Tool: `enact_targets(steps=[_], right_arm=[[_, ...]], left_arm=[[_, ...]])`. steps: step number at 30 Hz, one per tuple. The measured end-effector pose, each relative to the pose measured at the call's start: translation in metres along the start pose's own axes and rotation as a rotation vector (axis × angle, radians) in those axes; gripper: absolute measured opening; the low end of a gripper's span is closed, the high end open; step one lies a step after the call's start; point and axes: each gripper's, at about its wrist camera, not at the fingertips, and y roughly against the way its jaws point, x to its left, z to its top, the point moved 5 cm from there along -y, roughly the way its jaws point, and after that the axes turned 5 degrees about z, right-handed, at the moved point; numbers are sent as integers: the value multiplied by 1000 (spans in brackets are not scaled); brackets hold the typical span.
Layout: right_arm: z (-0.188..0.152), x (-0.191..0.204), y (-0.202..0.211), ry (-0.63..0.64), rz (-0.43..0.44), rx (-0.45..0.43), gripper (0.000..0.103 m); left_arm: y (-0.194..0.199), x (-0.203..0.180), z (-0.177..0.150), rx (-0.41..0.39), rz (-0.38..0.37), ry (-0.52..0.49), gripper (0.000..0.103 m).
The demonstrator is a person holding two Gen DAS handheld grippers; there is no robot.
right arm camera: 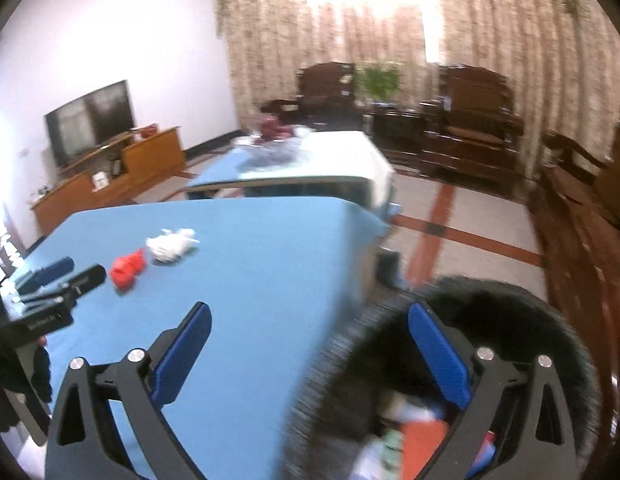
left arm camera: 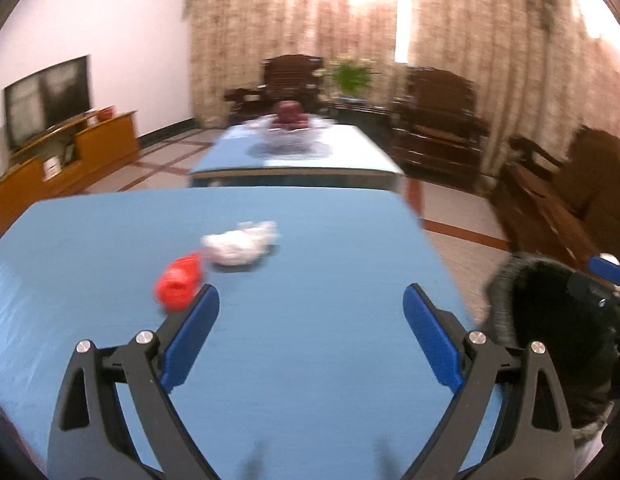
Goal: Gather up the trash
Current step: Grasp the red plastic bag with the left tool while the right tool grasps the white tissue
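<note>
A blue table (left arm camera: 269, 340) fills the lower middle of the left wrist view, with a second blue-topped table (left arm camera: 350, 152) just behind it carrying a dark red object (left arm camera: 289, 114) on a pale cloth. At far left a television (left arm camera: 47, 100) stands on a wooden cabinet (left arm camera: 105, 140). Dark wooden armchairs (left arm camera: 438, 120), a green plant (left arm camera: 352, 76) and patterned curtains (left arm camera: 237, 40) line the back.

both grippers are spread wide with nothing between their blue fingers. the left gripper (left arm camera: 311, 300) points forward and level; the right gripper (right arm camera: 310, 318) sits beside it, likewise held forward.
</note>
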Motion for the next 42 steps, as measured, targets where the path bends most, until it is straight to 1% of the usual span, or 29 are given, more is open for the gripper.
enact_targets(steps=[2, 5, 9, 12, 14, 19, 21, 22, 24, 25, 26, 28, 31, 33, 37, 40, 42], right_arm=[[7, 19, -19, 9, 30, -2, 97], [16, 52, -58, 24, 69, 10, 97], [24, 79, -99, 47, 86, 36, 97], [25, 90, -122, 53, 88, 54, 97], [27, 94, -136, 58, 83, 63, 97], [32, 102, -167, 77, 74, 81, 97], [33, 105, -176, 84, 77, 87, 97], [33, 106, -178, 86, 80, 89, 97], [34, 110, -187, 89, 84, 96, 97], [34, 113, -192, 91, 88, 100, 97], [35, 116, -197, 93, 91, 103, 97], [37, 125, -206, 102, 104, 109, 97], [38, 142, -217, 126, 128, 114, 97], [38, 153, -227, 134, 143, 123, 97], [38, 175, -249, 127, 172, 152, 97], [33, 189, -265, 158, 167, 179, 97], [29, 194, -276, 167, 162, 208, 97]], left_arm=[[-11, 32, 0, 5, 52, 27, 90], [-29, 66, 3, 16, 110, 51, 90], [-58, 100, 2, 45, 153, 70, 90], [-84, 118, 2, 71, 168, 81, 90], [-99, 125, -1, 88, 165, 91, 90], [-130, 129, -6, 138, 156, 92, 90], [-142, 130, -11, 164, 148, 95, 84], [-148, 131, -13, 185, 139, 99, 79], [-158, 133, -17, 233, 123, 110, 65], [-162, 134, -19, 250, 106, 122, 52], [-165, 137, -22, 262, 92, 136, 48], [-165, 143, -21, 253, 85, 163, 45], [-154, 150, -16, 196, 113, 149, 43], [-147, 156, -14, 175, 136, 142, 43], [-140, 175, -12, 161, 193, 154, 42], [-139, 194, -13, 168, 240, 165, 42], [-140, 205, -15, 175, 257, 177, 42]])
